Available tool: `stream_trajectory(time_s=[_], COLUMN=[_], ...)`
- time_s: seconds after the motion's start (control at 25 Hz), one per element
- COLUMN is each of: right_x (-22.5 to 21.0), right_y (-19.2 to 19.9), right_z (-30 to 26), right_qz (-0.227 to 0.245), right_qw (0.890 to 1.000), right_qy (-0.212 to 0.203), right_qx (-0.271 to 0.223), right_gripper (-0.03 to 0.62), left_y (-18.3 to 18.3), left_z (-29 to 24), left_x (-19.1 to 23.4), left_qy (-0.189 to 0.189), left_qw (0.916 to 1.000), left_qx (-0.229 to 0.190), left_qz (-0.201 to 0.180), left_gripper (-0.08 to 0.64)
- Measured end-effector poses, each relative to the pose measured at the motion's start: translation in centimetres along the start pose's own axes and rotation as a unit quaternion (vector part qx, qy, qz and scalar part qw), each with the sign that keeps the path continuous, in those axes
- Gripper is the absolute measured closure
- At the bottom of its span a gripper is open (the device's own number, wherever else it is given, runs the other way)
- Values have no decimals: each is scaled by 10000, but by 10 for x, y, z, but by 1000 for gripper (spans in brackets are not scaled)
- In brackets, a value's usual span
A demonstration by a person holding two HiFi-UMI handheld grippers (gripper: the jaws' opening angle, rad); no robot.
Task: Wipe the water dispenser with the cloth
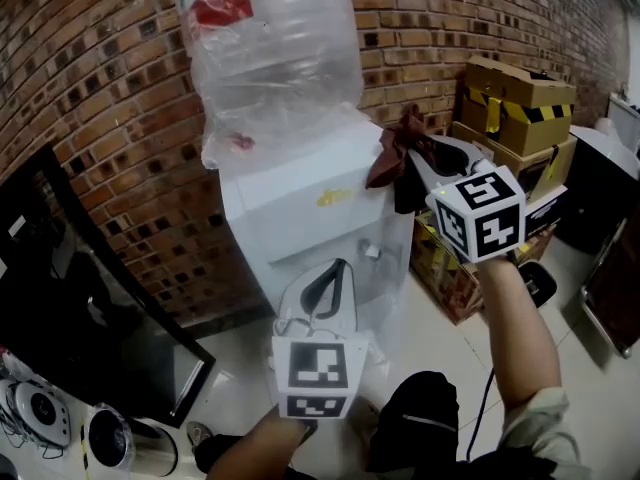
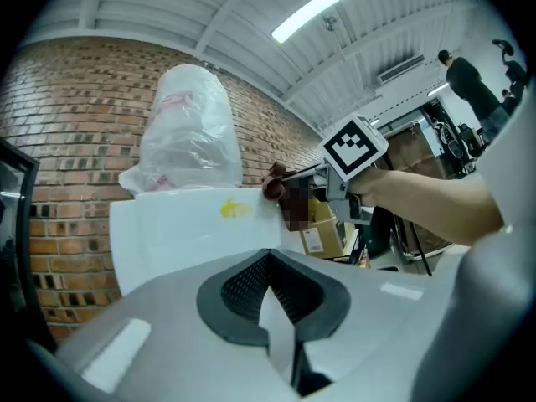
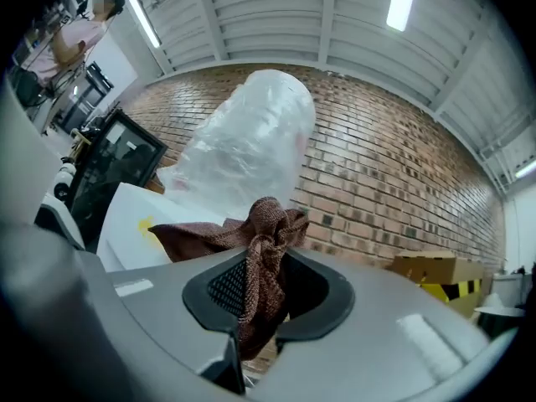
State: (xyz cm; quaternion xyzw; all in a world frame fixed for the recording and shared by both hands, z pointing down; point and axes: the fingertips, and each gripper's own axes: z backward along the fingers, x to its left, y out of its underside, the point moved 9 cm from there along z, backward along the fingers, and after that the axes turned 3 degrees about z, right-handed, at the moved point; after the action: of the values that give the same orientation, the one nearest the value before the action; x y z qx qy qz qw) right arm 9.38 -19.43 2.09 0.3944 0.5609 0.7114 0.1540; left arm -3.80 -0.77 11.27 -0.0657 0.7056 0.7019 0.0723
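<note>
The white water dispenser (image 1: pixel 300 198) stands against the brick wall, and a plastic-wrapped bottle (image 1: pixel 270 48) sits on top of it. My right gripper (image 1: pixel 412 158) is shut on a bunched brown cloth (image 1: pixel 392 153) at the dispenser's upper right corner. In the right gripper view the cloth (image 3: pixel 264 241) hangs between the jaws, with the dispenser (image 3: pixel 126 224) off to the left. My left gripper (image 1: pixel 342 266) is held in front of the dispenser's lower face. Its tips are together and hold nothing. The left gripper view shows the dispenser's front (image 2: pixel 193 229) and the cloth (image 2: pixel 274 182) beyond it.
Cardboard boxes (image 1: pixel 515 108) are stacked to the right of the dispenser. A black glass-fronted unit (image 1: pixel 80 308) stands to its left, with small appliances (image 1: pixel 110 438) on the floor below. A person (image 2: pixel 465 78) stands far off.
</note>
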Motion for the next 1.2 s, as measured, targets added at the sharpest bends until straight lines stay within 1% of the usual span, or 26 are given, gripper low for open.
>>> stream_trajectory(time_s=[0.16,0.32,0.4,0.44,0.52,0.6,0.72,0.84,0.92,1.0,1.08,1.2], right_x=[-16,-21,-21,-18,-5,17,64,123,162,200,234,260], right_y=[19,25,25,24,18,6,-17,-39,-47,-47,-38,-22], right_z=[-1,-3,1,4,16,30,41,45,47,45,39,25], right_qz=[-333,-465,-418,-389,-371,-297,-138,-62,133,468,717,841], right_qw=[9993,9986,9987,9988,9986,9972,9929,9872,9821,9764,9733,9715], right_qy=[179,254,281,294,269,122,-273,-781,-1102,-1410,-1672,-1854], right_qx=[44,70,55,-2,-276,-671,-1146,-1389,-1524,-1566,-1401,-1218], right_gripper=[508,508,508,508,506,506,506,506,506,506,506,506], left_y=[12,21,24,25,28,30,33,36,38,41,45,55], left_z=[-12,-16,-14,-11,-2,10,31,60,79,98,110,116], left_x=[-18,-24,-25,-24,-17,-6,22,59,80,96,106,109], left_qy=[125,126,117,94,3,-108,-406,-807,-1090,-1352,-1522,-1608], left_qw=[9997,9994,9994,9994,9996,9997,9991,9966,9938,9902,9874,9859], left_qx=[199,324,325,307,258,218,124,32,-26,-52,-44,47], left_qz=[12,60,77,86,98,101,66,162,236,331,433,463], left_gripper=[560,560,560,560,560,560,560,560,560,560,560,560])
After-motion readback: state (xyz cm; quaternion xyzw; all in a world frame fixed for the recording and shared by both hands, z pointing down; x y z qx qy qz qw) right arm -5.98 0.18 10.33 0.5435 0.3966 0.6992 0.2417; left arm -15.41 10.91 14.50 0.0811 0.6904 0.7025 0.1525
